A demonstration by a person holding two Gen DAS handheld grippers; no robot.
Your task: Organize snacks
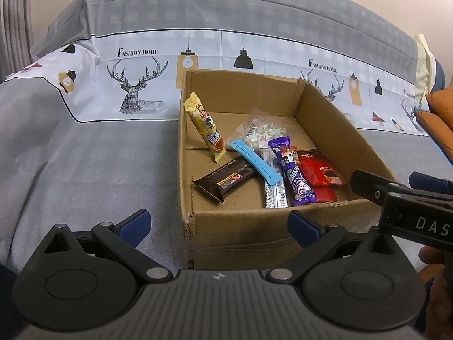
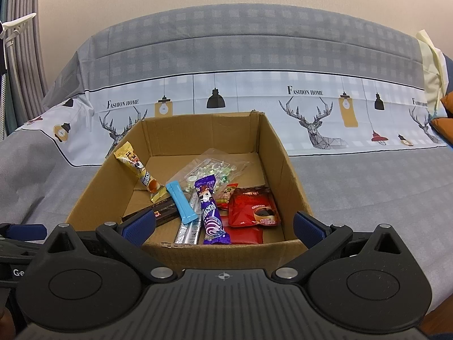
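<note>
An open cardboard box [image 1: 243, 226] [image 2: 286, 153] sits on a grey bedspread and holds several snacks. A yellow stick pack [image 1: 203, 126] [image 2: 140, 172] leans on its left wall. A dark chocolate bar [image 1: 226, 178] [image 2: 167, 212], a light blue sachet [image 1: 254, 161] [image 2: 181, 201], a silver sachet [image 1: 273, 189], a purple wrapper [image 1: 291, 172] [image 2: 211, 212], red packets [image 1: 321, 172] [image 2: 252, 206] and a clear candy bag [image 1: 260, 130] [image 2: 209, 167] lie on its floor. My left gripper [image 1: 219, 223] is open at the box's near wall. My right gripper [image 2: 225, 228] is open and empty at the near rim.
The bedspread [image 1: 85, 164] has a white printed band with deer and lamps behind the box. An orange cushion [image 1: 441, 119] lies at the far right. The right gripper's body [image 1: 407, 206] shows at the right edge of the left wrist view, over the box's right corner.
</note>
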